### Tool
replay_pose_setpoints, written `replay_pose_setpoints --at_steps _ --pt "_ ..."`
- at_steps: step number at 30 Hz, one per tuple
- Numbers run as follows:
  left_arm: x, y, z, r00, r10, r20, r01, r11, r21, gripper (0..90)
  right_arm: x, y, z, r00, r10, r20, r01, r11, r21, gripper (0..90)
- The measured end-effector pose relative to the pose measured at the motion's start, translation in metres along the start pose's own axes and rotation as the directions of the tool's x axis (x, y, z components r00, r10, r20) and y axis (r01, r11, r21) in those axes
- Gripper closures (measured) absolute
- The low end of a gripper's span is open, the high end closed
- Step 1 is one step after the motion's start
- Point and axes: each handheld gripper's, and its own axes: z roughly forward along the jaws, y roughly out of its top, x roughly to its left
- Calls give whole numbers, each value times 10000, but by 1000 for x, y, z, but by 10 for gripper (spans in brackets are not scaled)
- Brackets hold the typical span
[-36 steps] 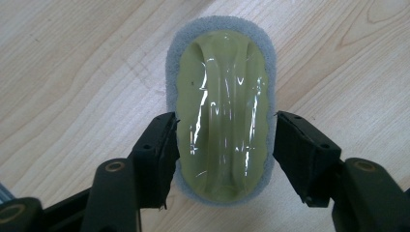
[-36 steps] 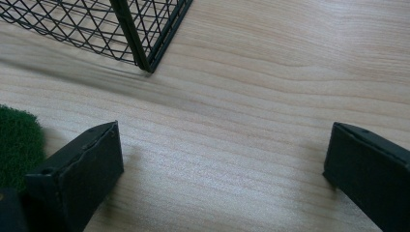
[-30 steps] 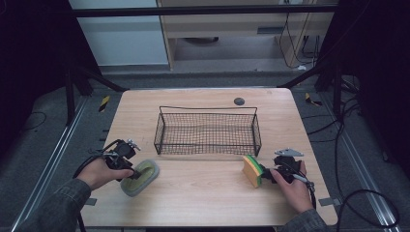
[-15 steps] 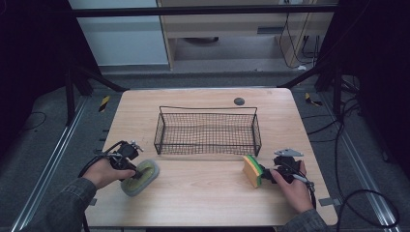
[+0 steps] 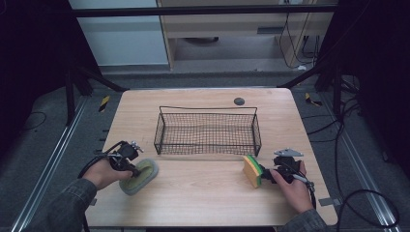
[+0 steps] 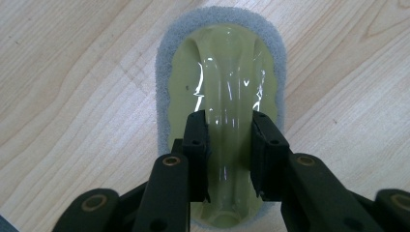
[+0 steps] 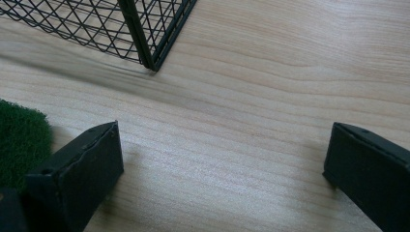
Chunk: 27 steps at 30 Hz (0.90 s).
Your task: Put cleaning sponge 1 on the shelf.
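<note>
A scrubber (image 6: 223, 58) with a grey sponge base and a glossy pale-green handle lies flat on the wooden table (image 5: 203, 193) at the front left. My left gripper (image 6: 228, 121) points down on it; its jaws have just been closing and now press on both sides of the handle. From above, the left gripper (image 5: 133, 168) sits over the scrubber (image 5: 145, 173). A yellow sponge (image 5: 251, 171) with a green scouring face (image 7: 19, 140) stands on edge at the front right. My right gripper (image 7: 222, 145) is open, bare wood between its jaws, the sponge just outside one jaw.
A black wire basket (image 5: 208, 133) stands in the middle of the table, its near corner (image 7: 150, 58) just ahead of the right gripper. A small dark disc (image 5: 239, 101) lies behind it near the far edge. Bare wood stretches between the two hands.
The left gripper's jaws have drawn in on the scrubber's handle. Both hands, the sponge and the basket stay where they were.
</note>
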Motion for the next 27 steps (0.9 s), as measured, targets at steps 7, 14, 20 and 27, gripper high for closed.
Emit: replay_pose_setpoints --at_steps 7,14,20,27 --pt "-4 0 -18 9934 1090 -351 -1108 9923 -556 708 0 0 0 10000 0 9 0 10000 4 5" --pt "-13 1 -32 9808 1916 -368 -1940 9775 -825 709 0 0 0 10000 3 10 -3 10000 2 5" --pt "-27 4 -46 9554 2828 -850 -2907 9513 -1022 709 0 0 0 10000 13 9 -13 10000 5 5" --pt "-40 14 -61 9172 3708 -1455 -3874 9154 -1093 709 0 0 0 10000 -20 24 20 10000 -1 5"
